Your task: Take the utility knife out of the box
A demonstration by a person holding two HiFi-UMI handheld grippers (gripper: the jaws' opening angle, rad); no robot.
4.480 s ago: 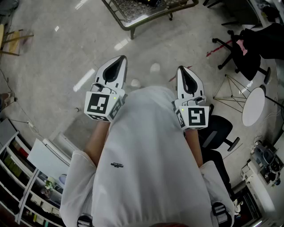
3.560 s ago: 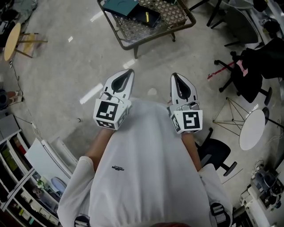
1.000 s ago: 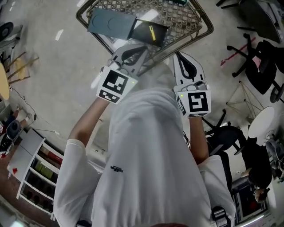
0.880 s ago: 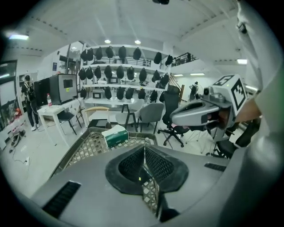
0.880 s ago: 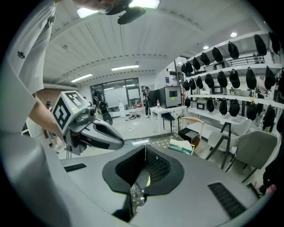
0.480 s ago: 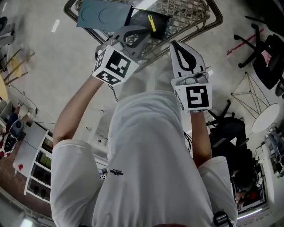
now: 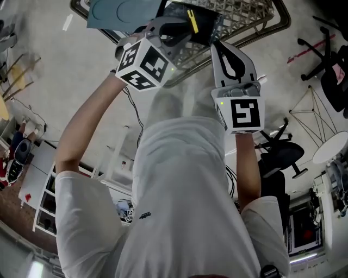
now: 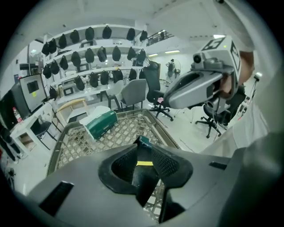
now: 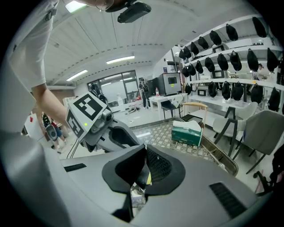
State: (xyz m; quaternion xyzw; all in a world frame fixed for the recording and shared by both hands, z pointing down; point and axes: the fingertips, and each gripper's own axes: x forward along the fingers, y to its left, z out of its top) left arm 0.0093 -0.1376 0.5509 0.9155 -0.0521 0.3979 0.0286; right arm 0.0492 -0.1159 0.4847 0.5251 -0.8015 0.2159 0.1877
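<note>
A black open box [image 7: 205,26] lies on a wire-mesh table [image 7: 255,33] at the top of the head view, and the yellow utility knife [image 7: 192,20] lies in it. A teal box [image 7: 117,10] sits beside it. My left gripper [image 7: 182,33] hovers right at the black box. Its jaws are opening, and between them there is only air, with the box and the knife [image 8: 144,163] beyond. My right gripper [image 7: 216,46] hangs just right of the box, over the table's near rim, its jaws shut and empty.
The teal box [image 8: 101,124] rests toward the mesh table's far side. Office chairs [image 7: 280,155] and a round white table [image 7: 330,147] stand on the floor at right, and a shelf unit [image 7: 41,209] at left. Shelves with dark headgear [image 8: 95,55] line the far wall.
Both grippers have come down toward the mesh table. The left one has rolled and reached the black box, and its jaws have parted. The right jaws stay shut.
</note>
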